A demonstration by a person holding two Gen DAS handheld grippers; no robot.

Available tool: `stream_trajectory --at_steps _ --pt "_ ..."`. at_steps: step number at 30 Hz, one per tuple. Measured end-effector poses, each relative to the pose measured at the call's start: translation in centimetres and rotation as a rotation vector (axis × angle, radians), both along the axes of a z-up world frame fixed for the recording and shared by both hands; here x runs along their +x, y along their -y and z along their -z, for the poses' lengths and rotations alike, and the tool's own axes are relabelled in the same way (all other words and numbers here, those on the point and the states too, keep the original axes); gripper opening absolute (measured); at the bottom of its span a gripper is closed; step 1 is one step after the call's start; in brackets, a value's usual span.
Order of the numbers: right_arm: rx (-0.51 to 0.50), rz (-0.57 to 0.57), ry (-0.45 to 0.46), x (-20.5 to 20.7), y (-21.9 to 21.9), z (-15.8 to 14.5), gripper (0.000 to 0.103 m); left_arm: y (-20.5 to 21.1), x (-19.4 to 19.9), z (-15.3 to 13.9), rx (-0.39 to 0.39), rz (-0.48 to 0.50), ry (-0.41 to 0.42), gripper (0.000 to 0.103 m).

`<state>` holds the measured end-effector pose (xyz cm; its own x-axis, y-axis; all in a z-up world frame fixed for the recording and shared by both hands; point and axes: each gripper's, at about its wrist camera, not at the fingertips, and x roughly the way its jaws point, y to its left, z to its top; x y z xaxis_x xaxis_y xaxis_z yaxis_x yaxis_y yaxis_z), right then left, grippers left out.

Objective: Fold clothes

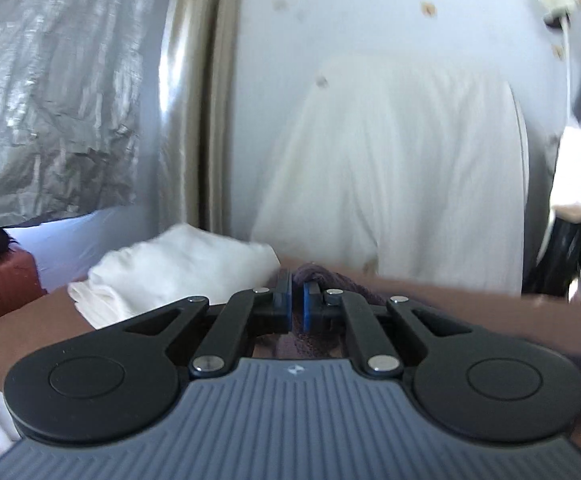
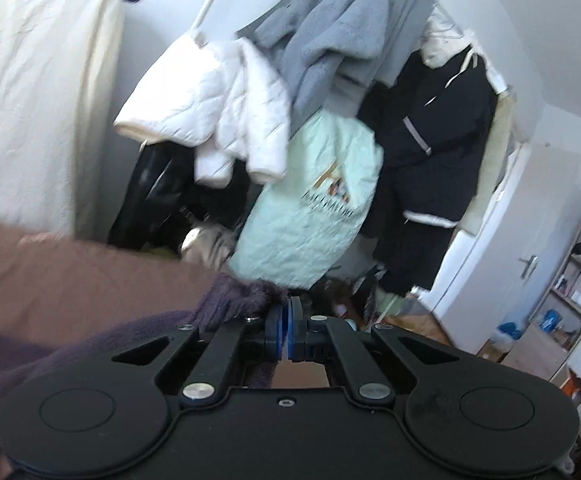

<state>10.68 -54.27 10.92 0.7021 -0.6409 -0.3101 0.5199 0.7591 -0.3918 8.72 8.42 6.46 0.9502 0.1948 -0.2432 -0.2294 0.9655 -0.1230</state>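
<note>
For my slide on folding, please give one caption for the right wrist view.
Right gripper shut on a purple fuzzy garment, with hanging coats behind.

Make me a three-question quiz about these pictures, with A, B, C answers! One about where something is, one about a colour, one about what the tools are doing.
1. Where is the folded white cloth?
A. left of the left tool
B. right of it
C. hanging on the wall

2. What colour is the fuzzy garment?
A. green
B. purple
C. yellow

3. The right tool is:
A. wide open
B. out of view
C. shut on the garment

Answers: A, the cloth lies left of the blue pads; B, purple fuzz shows at both tools; C, the pads meet with fuzz pinched between.
</note>
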Motion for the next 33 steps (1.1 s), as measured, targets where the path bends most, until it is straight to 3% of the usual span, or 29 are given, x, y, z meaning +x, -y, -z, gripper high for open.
stream_trajectory --at_steps 3,4,7,11,16,24,27,29,32,33 --pt "0.021 0.032 0.019 2.7 1.4 -1.9 0.002 -1.3 -2.5 -0.9 -0.048 -0.028 0.025 0.005" --pt "0.031 0.052 -0.023 4.1 1.9 -1.8 0.004 -1.5 -2.6 -0.3 -0.077 0.001 -0.037 0.005" --pt "0.053 0.144 -0.181 6.8 2.7 -0.1 0.049 -0.8 -2.0 3.7 -0.107 0.081 -0.283 0.005" --pt "0.249 0.054 -0.149 3.8 1.8 2.8 0.049 0.5 -2.4 9.3 -0.092 0.087 -0.516 0.005" --pt "0.563 -0.039 -0.168 -3.2 1.2 8.7 0.050 0.2 -2.9 8.6 -0.061 0.046 -0.466 0.005" --pt "1.078 0.057 -0.042 -12.0 4.7 16.1 0.052 -0.6 -3.0 8.8 -0.061 0.043 -0.468 0.005" --pt "1.169 0.092 -0.003 -12.9 5.4 17.8 0.056 -0.1 -3.4 9.0 -0.052 0.043 -0.475 0.005" --pt "1.202 0.082 0.029 -12.9 5.4 18.4 0.065 0.2 -3.2 9.5 -0.055 0.044 -0.474 0.005" --pt "1.179 0.034 0.053 -11.0 5.2 18.6 0.079 0.8 -2.6 10.3 -0.040 0.039 -0.459 0.005" --pt "1.158 0.030 0.060 -10.7 5.0 18.7 0.079 1.0 -2.5 10.4 -0.031 0.033 -0.450 0.005"
